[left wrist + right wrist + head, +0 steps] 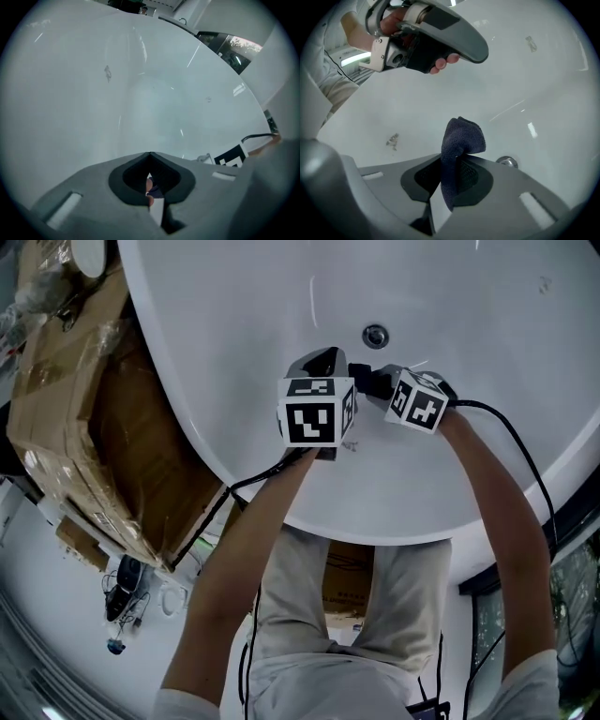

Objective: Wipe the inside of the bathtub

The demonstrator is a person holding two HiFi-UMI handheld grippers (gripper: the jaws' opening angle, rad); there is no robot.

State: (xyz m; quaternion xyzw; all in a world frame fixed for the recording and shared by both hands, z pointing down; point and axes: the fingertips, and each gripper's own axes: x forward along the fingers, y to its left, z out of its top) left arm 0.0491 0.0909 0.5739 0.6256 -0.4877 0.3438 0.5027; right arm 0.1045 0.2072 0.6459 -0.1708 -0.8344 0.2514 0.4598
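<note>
- Nearest me, the right gripper [452,161] has its fingers clamped on a dark cloth [461,136] inside the bathtub [234,315]. Only a narrow fold is pinched, so hard scrubbing might tug it free.
- Beside it, the left gripper [150,157] has its fingers closed on nothing.
- Only the right gripper view shows the smudge [392,139], while the head view shows the drain [375,335] beyond.

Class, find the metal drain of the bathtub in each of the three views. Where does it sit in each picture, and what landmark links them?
Head view: the drain sits upper centre, on the tub floor.
Left gripper view: not in it.
Right gripper view: low, right of centre, just beyond the right gripper holding the dark cloth.
Shared landmark: the white inner wall of the bathtub.
</note>
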